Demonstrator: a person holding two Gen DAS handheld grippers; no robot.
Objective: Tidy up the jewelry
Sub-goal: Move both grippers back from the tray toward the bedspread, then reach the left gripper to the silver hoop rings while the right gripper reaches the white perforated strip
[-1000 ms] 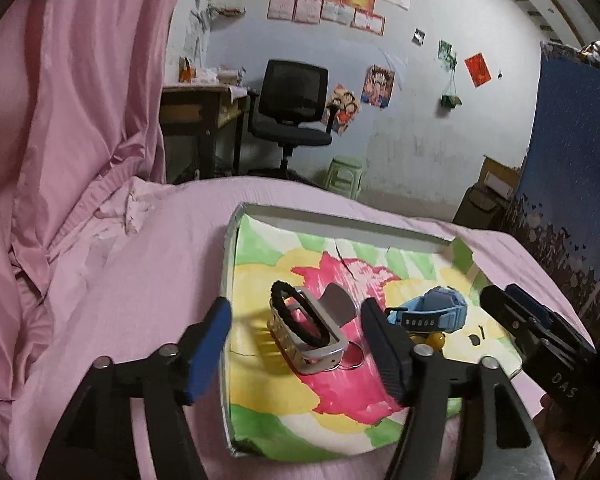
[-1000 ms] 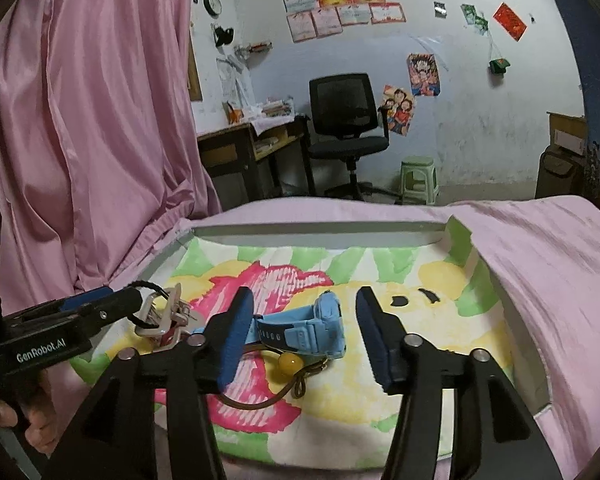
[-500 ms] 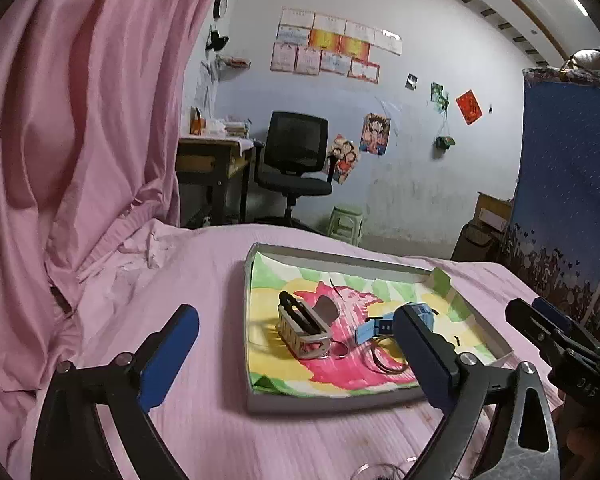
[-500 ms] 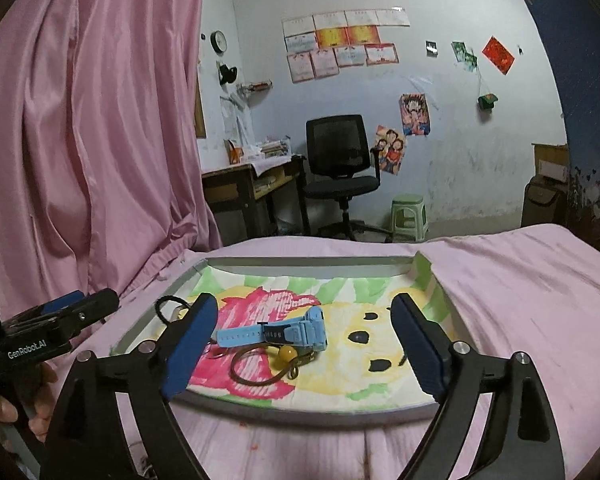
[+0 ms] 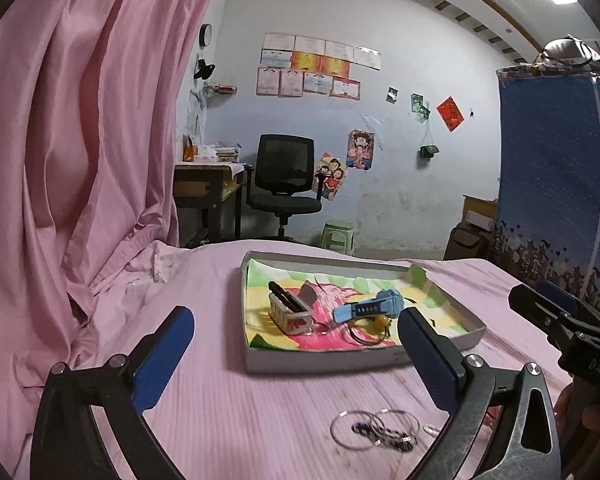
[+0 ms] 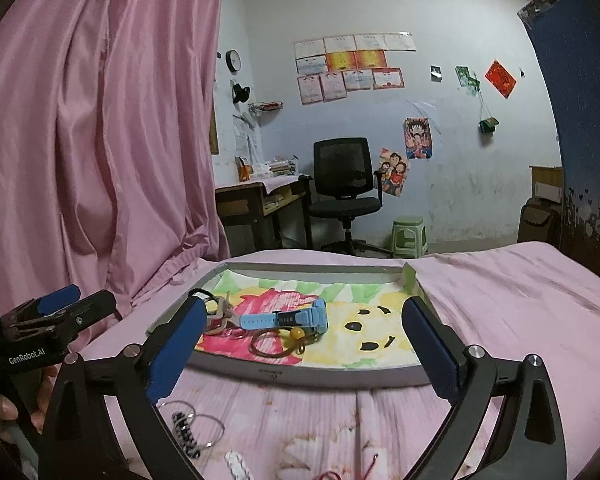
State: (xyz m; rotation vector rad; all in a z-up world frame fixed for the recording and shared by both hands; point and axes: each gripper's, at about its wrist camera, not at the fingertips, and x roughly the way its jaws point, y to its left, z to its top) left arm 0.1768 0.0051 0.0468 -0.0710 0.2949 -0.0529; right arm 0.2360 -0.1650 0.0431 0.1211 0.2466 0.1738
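A shallow tray (image 5: 320, 360) (image 6: 300, 372) with a painted flower lining lies on the pink bedsheet. Inside it are a blue watch (image 5: 370, 306) (image 6: 288, 318), a white bracelet with a black hair tie (image 5: 288, 312) (image 6: 216, 312) and a brown cord with a yellow bead (image 5: 382, 322) (image 6: 296, 334). My left gripper (image 5: 296, 328) hovers short of the tray, jaws opening, nothing between them. My right gripper (image 6: 305, 316) does the same beside it, jaws opening and empty. Thin metal rings and a beaded piece (image 5: 374, 428) (image 6: 188, 428) lie on the sheet under the grippers.
A pink curtain (image 5: 80, 160) hangs at the left. Beyond the bed stand an office chair (image 5: 284, 188), a desk (image 5: 208, 188) and a green stool (image 5: 338, 236). A blue fabric wardrobe (image 5: 560, 180) is at the right. A red thread (image 6: 340, 474) lies near the bed's front.
Both grippers drew back from the tray and their jaws spread wide. The bracelet and the watch, which sat between the jaws, now lie free in the tray.
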